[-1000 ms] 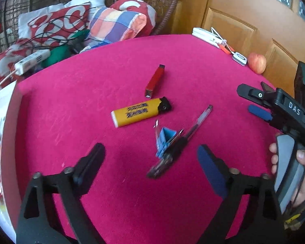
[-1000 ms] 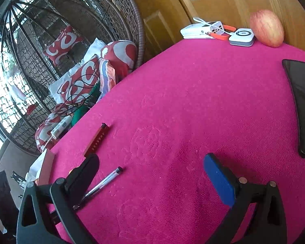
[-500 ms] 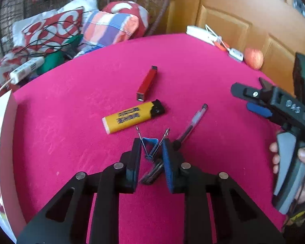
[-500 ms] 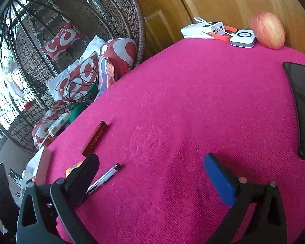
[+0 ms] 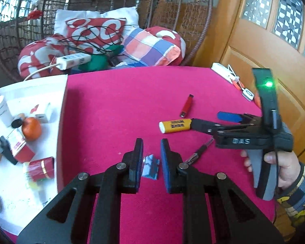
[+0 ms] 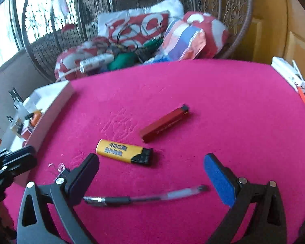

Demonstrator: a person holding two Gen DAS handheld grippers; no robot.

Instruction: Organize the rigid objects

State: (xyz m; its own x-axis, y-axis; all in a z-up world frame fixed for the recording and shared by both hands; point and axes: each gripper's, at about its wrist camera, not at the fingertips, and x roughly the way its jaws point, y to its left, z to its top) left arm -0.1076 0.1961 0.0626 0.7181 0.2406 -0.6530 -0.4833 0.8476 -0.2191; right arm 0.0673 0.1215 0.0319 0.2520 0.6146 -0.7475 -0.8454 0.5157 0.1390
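Observation:
On the pink tablecloth lie a yellow lighter (image 6: 124, 151) (image 5: 175, 126), a red lighter (image 6: 164, 123) (image 5: 186, 105) and a clear pen (image 6: 144, 198) (image 5: 200, 150). My left gripper (image 5: 151, 158) is shut on a blue binder clip (image 5: 151, 166) and holds it above the cloth. My right gripper (image 6: 150, 179) is open and empty, just above the pen, with the yellow lighter beyond it. It also shows in the left wrist view (image 5: 211, 120). The clip's wire handles (image 6: 55, 167) peek out beside the right gripper's left finger.
A white tray (image 5: 63, 93) holding several small items, among them an orange (image 5: 31, 129) and a red cylinder (image 5: 41, 168), stands at the left table edge. White gadgets (image 5: 225, 73) lie at the far right. A wicker chair with cushions (image 5: 152, 48) stands behind.
My left gripper closed on the blue clip, lifted it and swung left toward the tray. My right gripper moved left over the pen and the lighters.

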